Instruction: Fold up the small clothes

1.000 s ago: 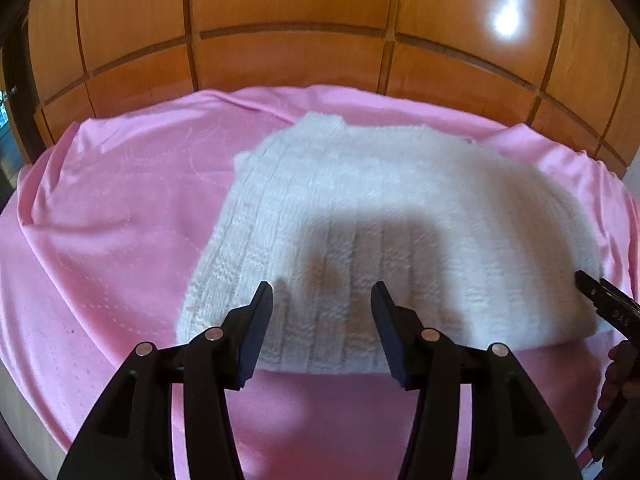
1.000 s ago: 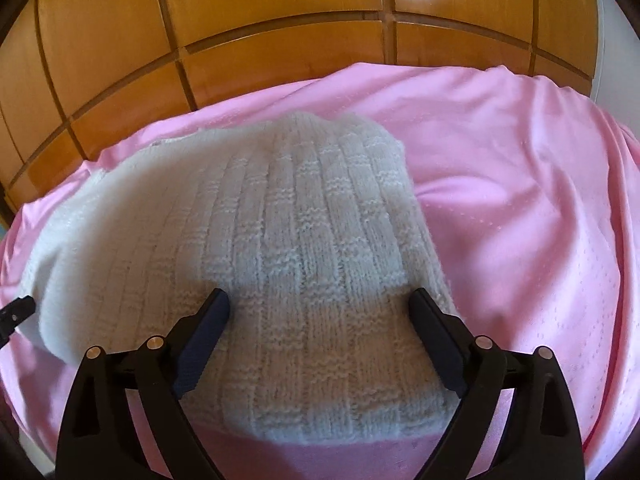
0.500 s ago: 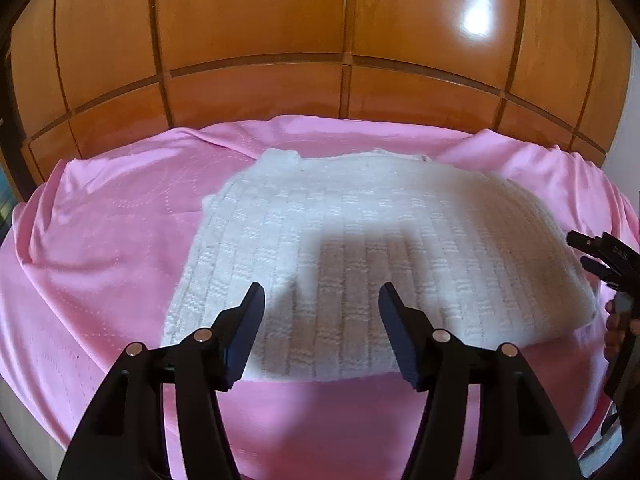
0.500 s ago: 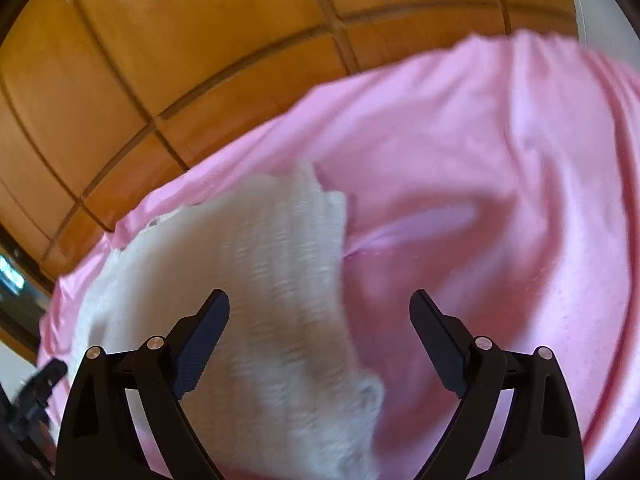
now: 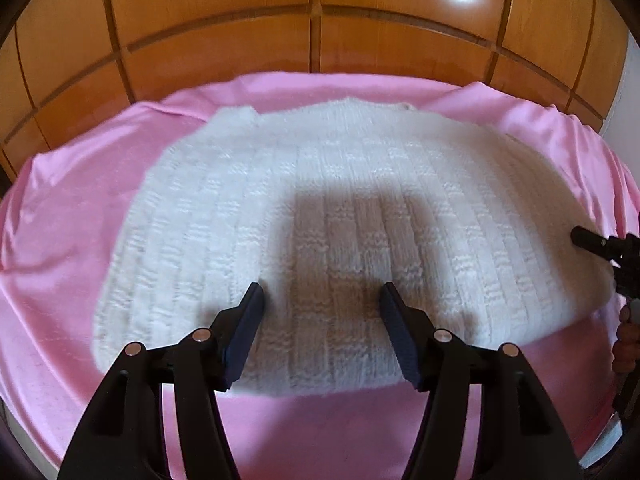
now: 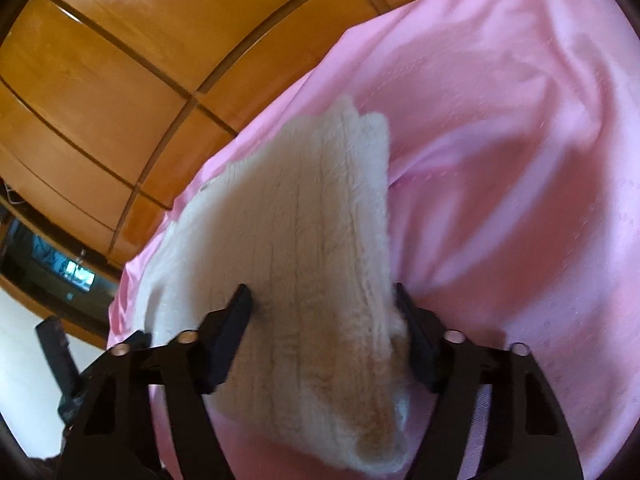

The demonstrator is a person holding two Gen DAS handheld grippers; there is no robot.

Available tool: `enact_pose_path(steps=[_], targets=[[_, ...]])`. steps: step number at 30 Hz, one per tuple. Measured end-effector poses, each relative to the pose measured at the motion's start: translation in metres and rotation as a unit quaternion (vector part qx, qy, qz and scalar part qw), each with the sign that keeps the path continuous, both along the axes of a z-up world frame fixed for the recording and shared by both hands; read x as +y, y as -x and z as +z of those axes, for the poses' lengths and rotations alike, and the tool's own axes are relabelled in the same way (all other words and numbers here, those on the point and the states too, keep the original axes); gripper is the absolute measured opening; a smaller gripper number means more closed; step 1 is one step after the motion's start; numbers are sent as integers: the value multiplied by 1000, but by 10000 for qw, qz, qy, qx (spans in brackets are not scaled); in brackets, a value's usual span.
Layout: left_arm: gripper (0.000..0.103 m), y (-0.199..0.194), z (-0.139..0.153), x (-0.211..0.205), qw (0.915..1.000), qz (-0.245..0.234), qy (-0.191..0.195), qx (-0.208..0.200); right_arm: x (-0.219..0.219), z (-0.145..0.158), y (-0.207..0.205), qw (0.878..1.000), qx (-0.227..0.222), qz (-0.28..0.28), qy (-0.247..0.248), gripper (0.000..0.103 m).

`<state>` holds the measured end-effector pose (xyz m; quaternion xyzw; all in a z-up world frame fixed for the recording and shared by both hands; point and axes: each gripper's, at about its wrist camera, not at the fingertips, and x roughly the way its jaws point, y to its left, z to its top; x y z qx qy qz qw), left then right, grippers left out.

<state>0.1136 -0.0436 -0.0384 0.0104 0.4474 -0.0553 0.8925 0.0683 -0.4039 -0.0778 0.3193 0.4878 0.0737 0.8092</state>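
Note:
A white knitted sweater (image 5: 320, 216) lies folded flat on a pink cloth (image 5: 60, 240). My left gripper (image 5: 322, 300) is open and empty, hovering over the sweater's near edge. My right gripper (image 6: 324, 300) is rolled on its side and open, with the sweater's end (image 6: 312, 260) between its fingers; the right finger touches the knit's edge. The right gripper also shows in the left wrist view (image 5: 600, 244) at the sweater's right end.
Wooden wardrobe panels (image 5: 320, 8) stand behind the pink cloth. The pink cloth is wrinkled at the right (image 6: 520, 140). A dark screen (image 6: 52, 264) sits at the far left of the right wrist view.
My right gripper has rolled sideways and moved to the sweater's right end, its fingers now straddling the knit. My left gripper backed off, then came closer over the near edge.

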Motion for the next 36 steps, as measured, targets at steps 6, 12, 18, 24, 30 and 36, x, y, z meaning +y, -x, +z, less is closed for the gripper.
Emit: enact_pose_path(steps=[6, 12, 18, 24, 30, 36], targets=[[65, -9, -10, 8, 9993, -57, 335, 174, 15, 3, -10, 9996, 102, 249, -34, 30], [62, -13, -8, 24, 9949, -148, 962, 262, 42, 54, -22, 9981, -276, 510, 230, 25], [48, -13, 3, 66, 9777, -4, 2076, 315, 113, 117, -57, 9892, -796, 1121, 505, 23], [48, 2, 15, 124, 9713, 482, 2330, 7, 211, 135, -91, 9762, -925, 1840, 675, 22], [48, 19, 13, 183, 9625, 1067, 2491, -125, 328, 89, -110, 9537, -481, 2730, 1164, 22], [60, 28, 18, 208, 9466, 1234, 2972, -200, 353, 70, -91, 9378, -566, 3317, 853, 63]])
